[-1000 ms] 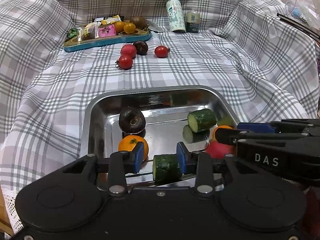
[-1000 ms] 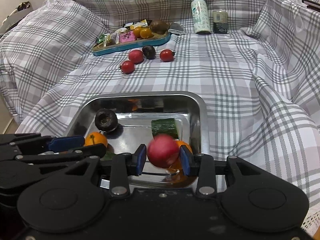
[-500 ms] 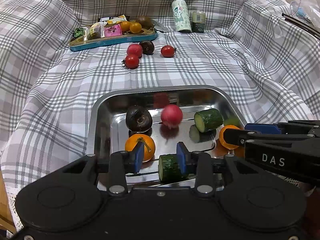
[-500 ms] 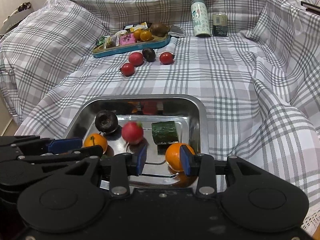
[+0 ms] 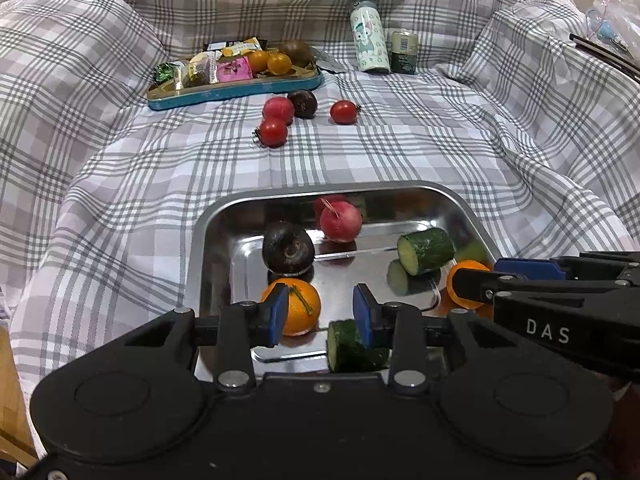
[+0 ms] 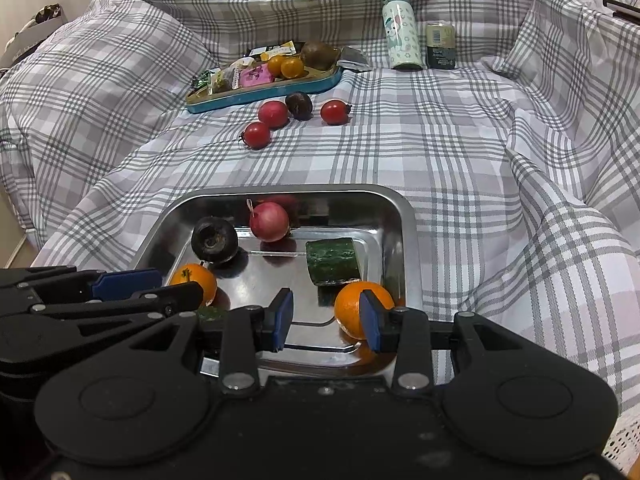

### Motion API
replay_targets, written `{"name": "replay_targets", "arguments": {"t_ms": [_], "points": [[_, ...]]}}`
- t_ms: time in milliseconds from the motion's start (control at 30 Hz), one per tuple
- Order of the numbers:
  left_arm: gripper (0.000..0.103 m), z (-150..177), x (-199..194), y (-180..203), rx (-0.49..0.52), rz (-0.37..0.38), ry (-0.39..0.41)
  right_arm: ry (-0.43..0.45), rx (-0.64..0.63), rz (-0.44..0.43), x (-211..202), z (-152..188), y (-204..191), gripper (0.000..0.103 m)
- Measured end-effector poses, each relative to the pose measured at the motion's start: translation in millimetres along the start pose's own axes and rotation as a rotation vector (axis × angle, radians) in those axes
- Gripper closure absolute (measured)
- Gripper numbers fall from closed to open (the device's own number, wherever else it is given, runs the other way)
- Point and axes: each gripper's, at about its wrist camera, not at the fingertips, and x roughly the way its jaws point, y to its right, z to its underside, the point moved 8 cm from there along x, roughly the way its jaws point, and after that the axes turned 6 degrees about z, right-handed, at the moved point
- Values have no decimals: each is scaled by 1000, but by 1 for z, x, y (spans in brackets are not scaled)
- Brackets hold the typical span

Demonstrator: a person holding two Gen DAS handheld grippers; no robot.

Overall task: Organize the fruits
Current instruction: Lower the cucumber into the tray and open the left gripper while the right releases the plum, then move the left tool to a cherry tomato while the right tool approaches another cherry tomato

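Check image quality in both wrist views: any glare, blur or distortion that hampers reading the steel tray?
Left wrist: sharp, no motion blur; the steel tray mirrors the radish and cucumber piece, doubling them; fisheye bends the plaid cloth at the edges. Right wrist: equally sharp; reflections lie under the orange; the left claw hides the tray's near left corner.

**Black tools with blue pads**

Each tool is matte black plastic: a broad body with two round, domed housings at 4 and 8 o'clock, and two slim finger arms fixed by silver screws. The left tool (image 5: 320, 314) and the right tool (image 6: 326, 316) both carry flat blue pads (image 6: 284, 318). White letters "DAS" (image 5: 547, 333) mark the right tool's side at 3 o'clock.
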Motion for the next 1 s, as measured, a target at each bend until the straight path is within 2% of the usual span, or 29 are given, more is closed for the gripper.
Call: {"name": "replay_targets", "arguments": {"t_ms": [400, 667, 1000], "points": [[59, -32, 4, -19, 20, -55, 81, 47, -7, 11, 6, -19, 3, 64], [59, -65, 19, -34, 30, -78, 135, 117, -24, 37, 16, -51, 7, 64], [59, -104, 51, -51, 32, -83, 161, 188, -72, 58, 40, -96, 6, 64]]}}
